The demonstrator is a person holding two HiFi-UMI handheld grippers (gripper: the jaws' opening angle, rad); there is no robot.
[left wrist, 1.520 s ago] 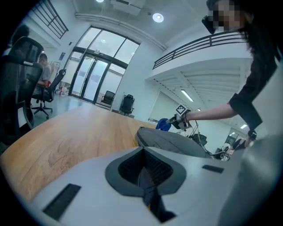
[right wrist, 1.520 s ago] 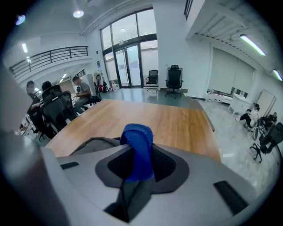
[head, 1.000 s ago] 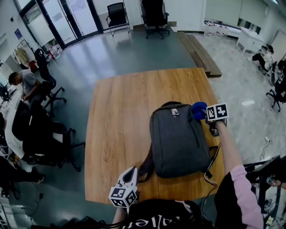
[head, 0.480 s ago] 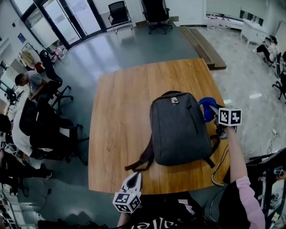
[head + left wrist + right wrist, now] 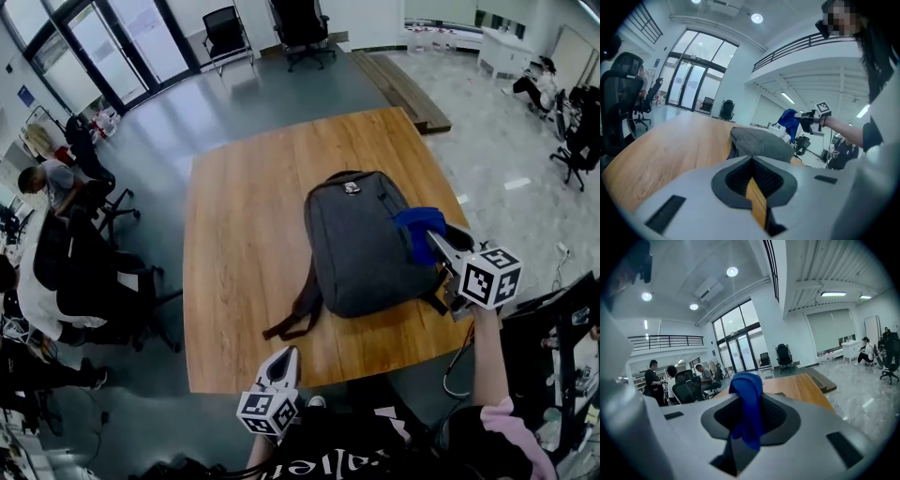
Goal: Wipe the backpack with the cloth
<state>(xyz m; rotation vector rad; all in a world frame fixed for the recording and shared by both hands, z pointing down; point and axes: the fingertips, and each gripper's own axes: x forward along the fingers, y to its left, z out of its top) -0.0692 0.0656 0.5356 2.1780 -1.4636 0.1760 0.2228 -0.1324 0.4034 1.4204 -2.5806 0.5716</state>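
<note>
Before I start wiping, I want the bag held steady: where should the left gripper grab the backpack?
Probably the loose shoulder strap trailing off the backpack at its near left corner. It lies thin on the table, nearest the left gripper, so come from the near edge, jaws straddling it.

Head view looks steeply down on table (image 5: 234, 244). Left gripper view sits low at near edge, facing across; both show backpack (image 5: 361, 244). Right gripper view faces glass doors (image 5: 740, 352).

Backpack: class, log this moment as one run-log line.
right tongs shut on cloth | cloth at backpack right edge | left tongs shut, empty
</note>
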